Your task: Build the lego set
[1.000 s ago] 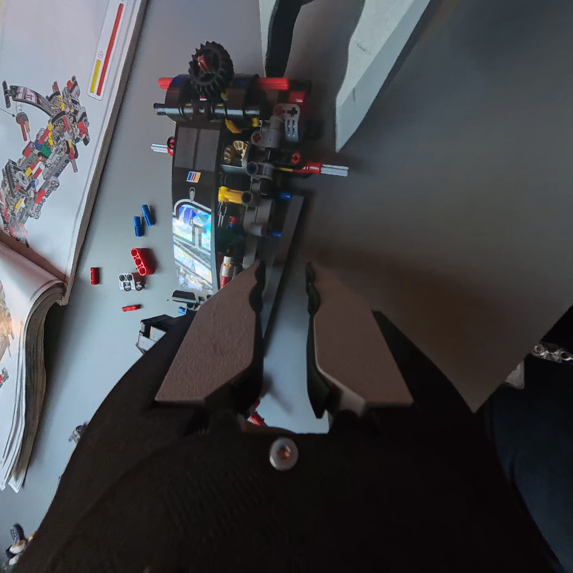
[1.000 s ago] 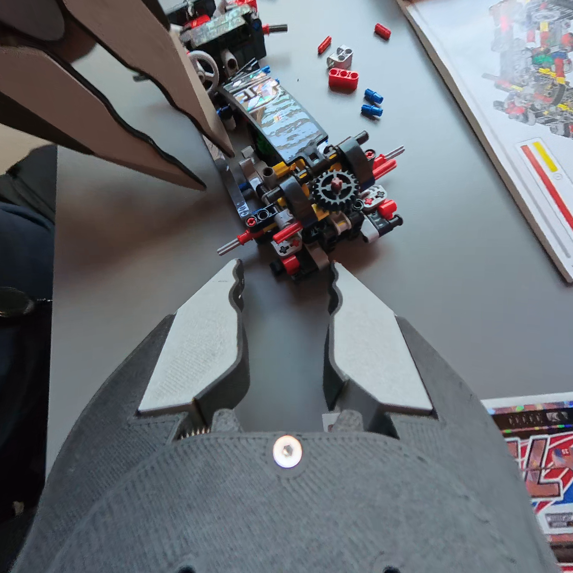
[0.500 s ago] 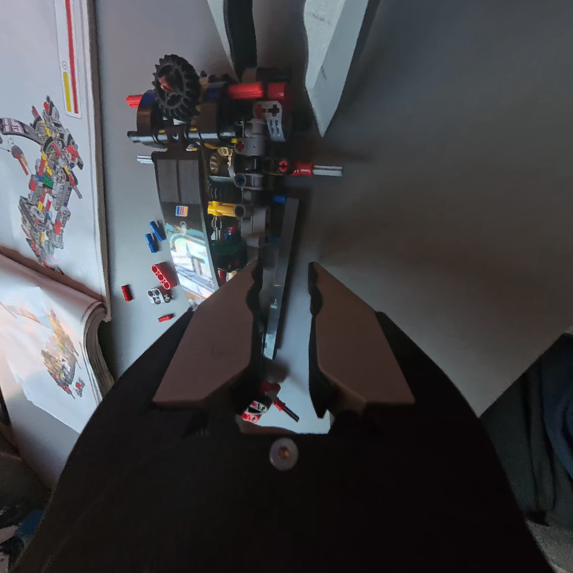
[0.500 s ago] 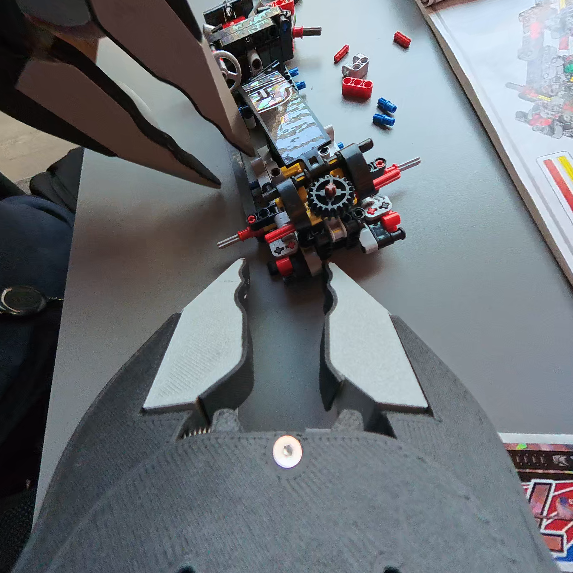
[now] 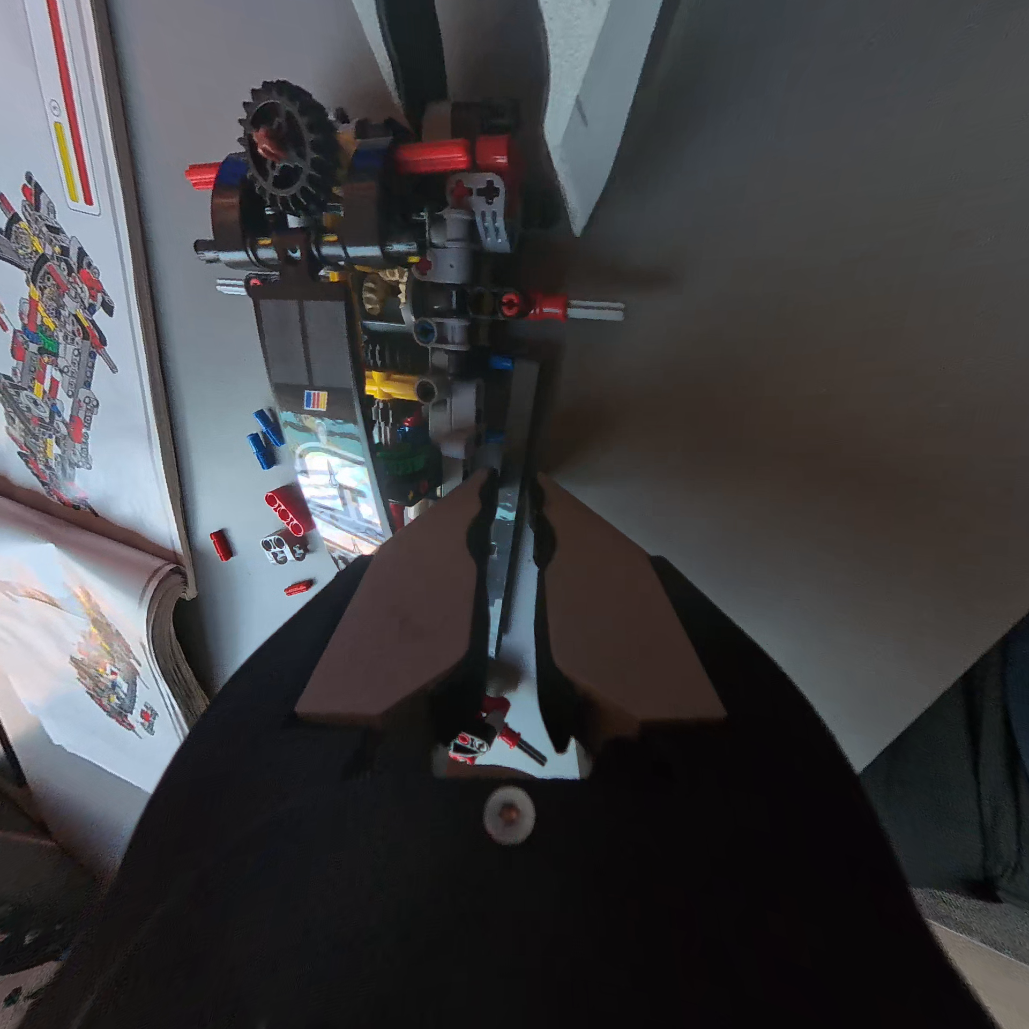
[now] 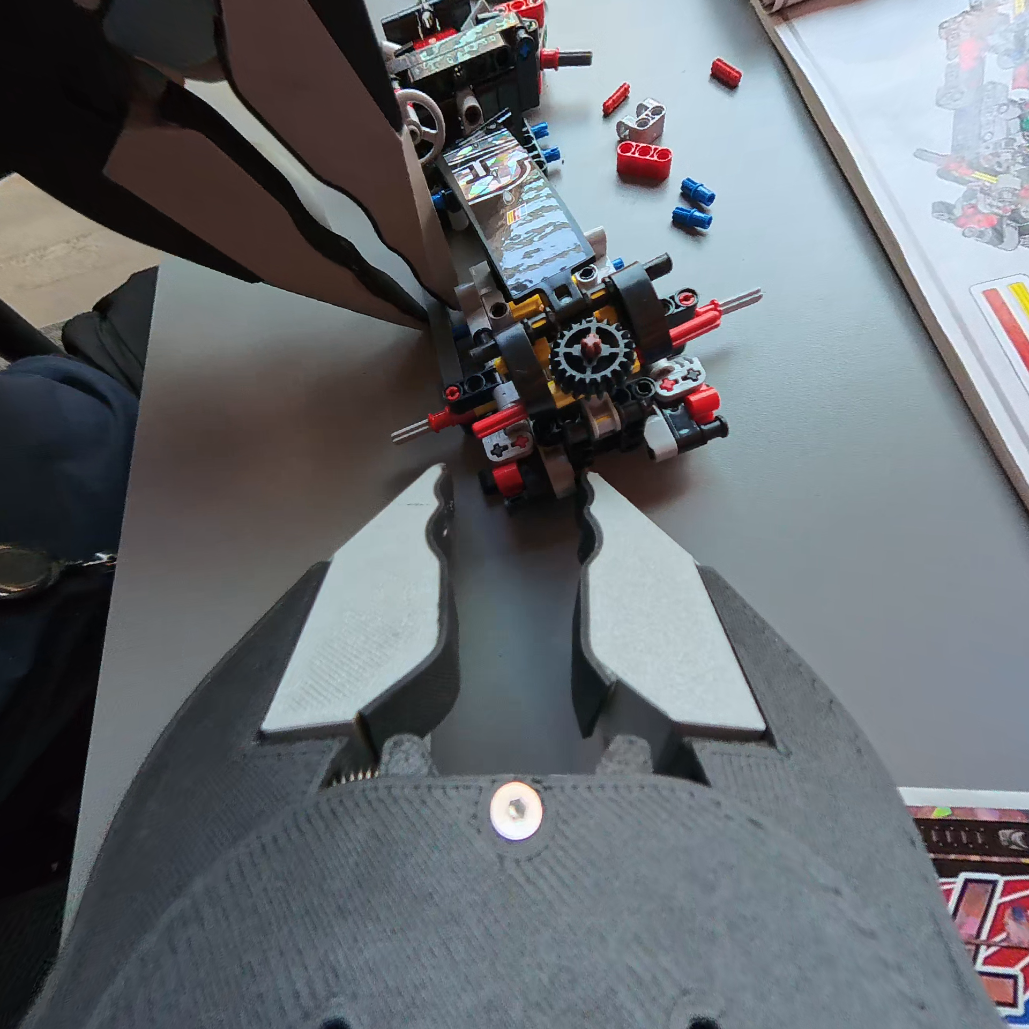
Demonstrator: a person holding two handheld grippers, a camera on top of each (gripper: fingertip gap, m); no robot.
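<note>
Two grippers at the brick-built chassis on the grey table: left gripper clenched on its dark side panel, right gripper released just short of the gear end (loose pins beyond, toward the instruction booklet).

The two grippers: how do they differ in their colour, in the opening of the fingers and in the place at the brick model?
The left gripper has tan fingers, the right gripper pale grey ones. The left's fingers stand narrowly apart around the long dark side panel of the brick model; the right's stand wide open. The left is at the model's side, the right at its gear end, with nothing gripped. Both are low over the grey table.
</note>
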